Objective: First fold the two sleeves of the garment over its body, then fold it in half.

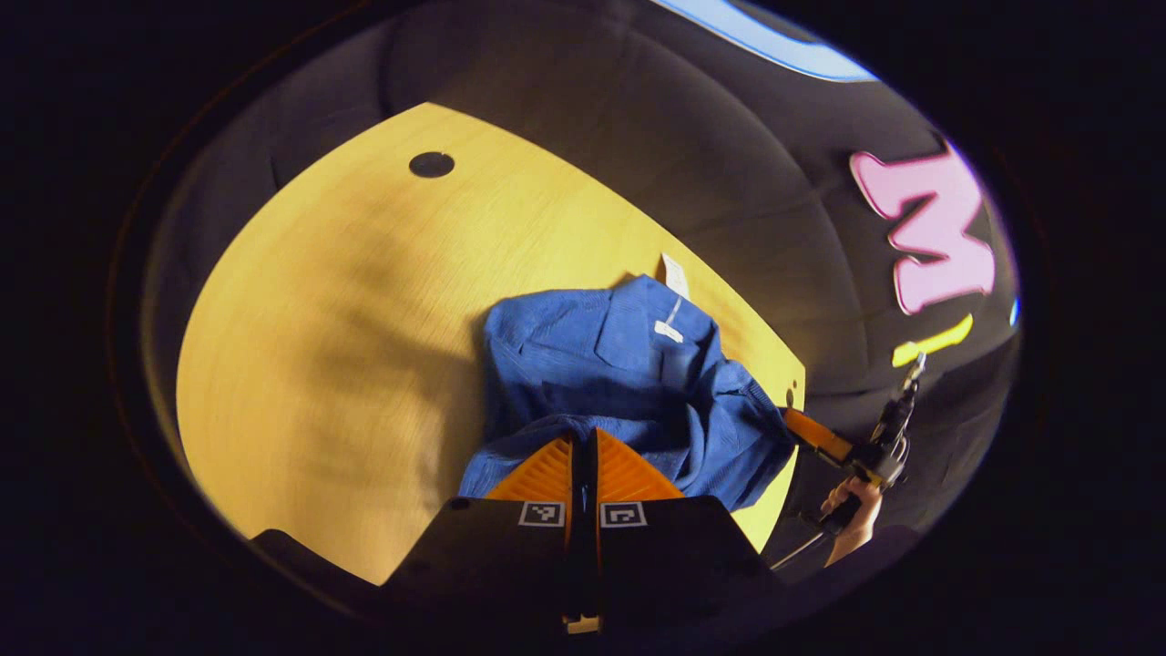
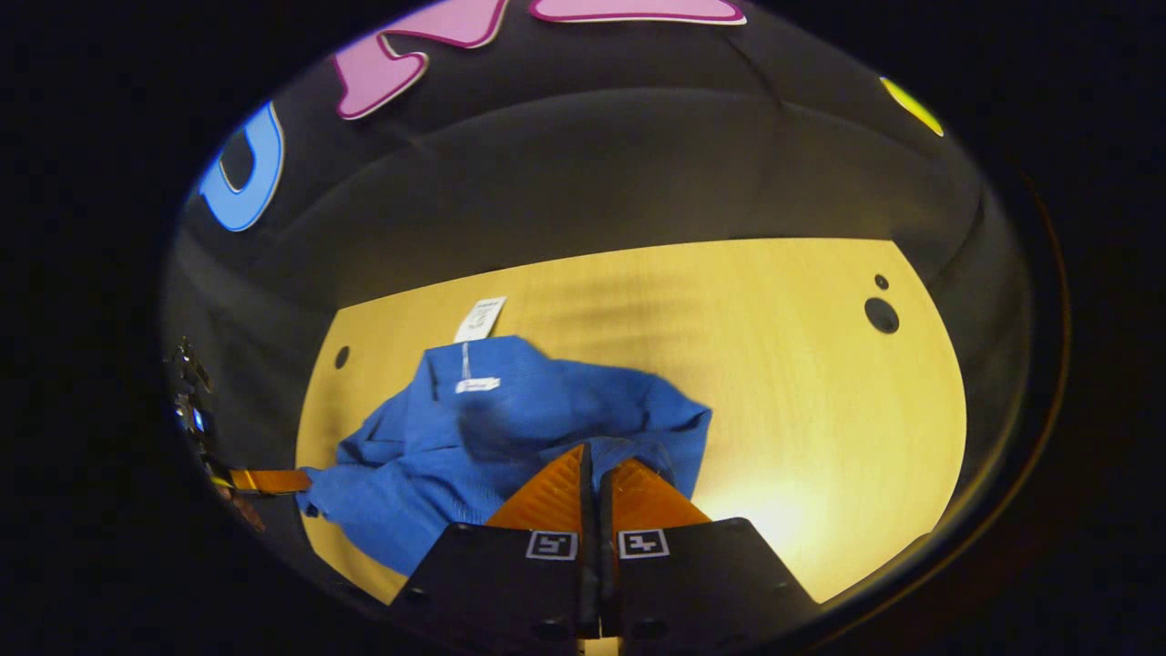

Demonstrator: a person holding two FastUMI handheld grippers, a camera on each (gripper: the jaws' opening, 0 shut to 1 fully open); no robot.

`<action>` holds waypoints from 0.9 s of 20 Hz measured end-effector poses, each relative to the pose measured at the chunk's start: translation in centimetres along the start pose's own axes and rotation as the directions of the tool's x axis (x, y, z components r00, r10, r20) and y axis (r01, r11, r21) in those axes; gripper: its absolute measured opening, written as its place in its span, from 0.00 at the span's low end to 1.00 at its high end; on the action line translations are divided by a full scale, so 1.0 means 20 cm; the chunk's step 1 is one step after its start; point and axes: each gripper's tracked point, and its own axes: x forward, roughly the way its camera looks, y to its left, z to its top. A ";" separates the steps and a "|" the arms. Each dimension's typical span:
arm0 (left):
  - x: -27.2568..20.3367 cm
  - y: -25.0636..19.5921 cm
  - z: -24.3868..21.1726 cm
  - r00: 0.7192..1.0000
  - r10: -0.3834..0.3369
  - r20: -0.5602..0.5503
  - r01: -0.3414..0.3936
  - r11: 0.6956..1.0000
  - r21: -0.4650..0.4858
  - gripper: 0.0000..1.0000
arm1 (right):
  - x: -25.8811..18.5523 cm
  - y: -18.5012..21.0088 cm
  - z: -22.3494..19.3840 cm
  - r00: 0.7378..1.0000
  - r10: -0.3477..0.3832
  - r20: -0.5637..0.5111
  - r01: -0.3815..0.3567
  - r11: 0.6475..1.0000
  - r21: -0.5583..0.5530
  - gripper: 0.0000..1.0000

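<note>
A blue garment [image 1: 619, 364] lies bunched on the wooden table [image 1: 346, 319], its white tags [image 1: 675, 273] at the far edge. In the left gripper view my left gripper [image 1: 584, 437] is shut, with a fold of the blue cloth pinched at its tips. Farther right, the right gripper [image 1: 802, 428] touches the garment's edge, held by a hand [image 1: 852, 524]. The right gripper view shows my right gripper [image 2: 590, 451] shut on the garment [image 2: 510, 410] near its lower edge. At the far left of that view, the left gripper [image 2: 273, 480] grips the cloth's corner.
The table [image 2: 774, 364] has a round dark hole [image 2: 881, 314] near one corner, also seen as a hole [image 1: 431, 164] in the left gripper view. A small hole [image 2: 342, 356] sits near the garment. A white tag [image 2: 480, 319] lies on the wood beyond the collar.
</note>
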 end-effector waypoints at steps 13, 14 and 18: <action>0.10 0.11 0.29 0.975 -0.072 0.210 0.120 0.967 -0.226 0.64 | 0.15 0.02 0.06 0.991 0.106 0.077 -0.106 0.994 0.001 0.96; 0.05 0.14 0.32 0.971 -0.030 0.239 0.080 0.976 -0.203 0.82 | 0.14 0.04 0.10 0.988 0.104 0.110 -0.106 0.994 0.009 0.96; -0.12 0.09 0.35 0.947 0.040 0.318 -0.015 0.997 -0.079 0.82 | 0.05 0.08 0.21 0.975 0.111 0.191 -0.117 0.993 0.020 0.97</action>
